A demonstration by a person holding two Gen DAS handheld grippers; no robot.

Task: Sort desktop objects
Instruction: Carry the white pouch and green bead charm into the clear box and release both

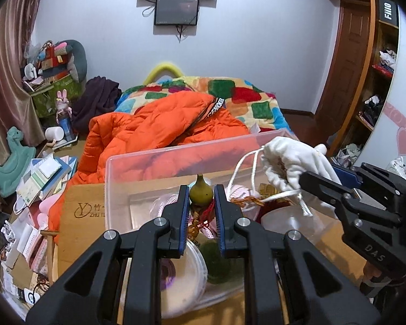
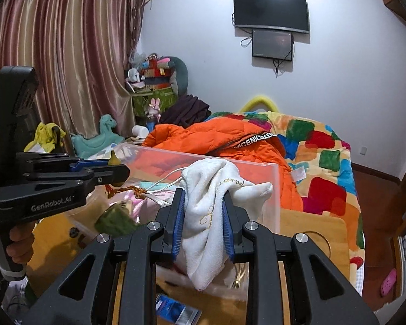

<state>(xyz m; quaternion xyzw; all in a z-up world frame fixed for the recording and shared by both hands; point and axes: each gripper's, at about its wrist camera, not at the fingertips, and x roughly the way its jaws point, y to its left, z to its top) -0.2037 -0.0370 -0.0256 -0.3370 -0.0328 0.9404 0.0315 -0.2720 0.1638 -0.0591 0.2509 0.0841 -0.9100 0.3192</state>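
Note:
My left gripper (image 1: 201, 193) is shut on a small olive-green gourd charm (image 1: 200, 190) with red and gold tassels hanging below, held over the clear plastic bin (image 1: 176, 151). My right gripper (image 2: 204, 199) is shut on a white drawstring pouch (image 2: 213, 205), also over the bin (image 2: 273, 189). The pouch (image 1: 292, 162) and right gripper (image 1: 322, 187) show at the right of the left wrist view. The left gripper (image 2: 116, 174) with the gourd (image 2: 114, 158) shows at the left of the right wrist view. A green felt piece (image 2: 116, 220) dangles below it.
The bin stands on a wooden lap board (image 1: 81, 216) on the bed, and holds pink items and a round clear lid (image 1: 181, 276). An orange quilted jacket (image 1: 154, 127) and patchwork blanket (image 2: 322, 162) lie behind. Books and clutter (image 1: 40, 178) crowd the left.

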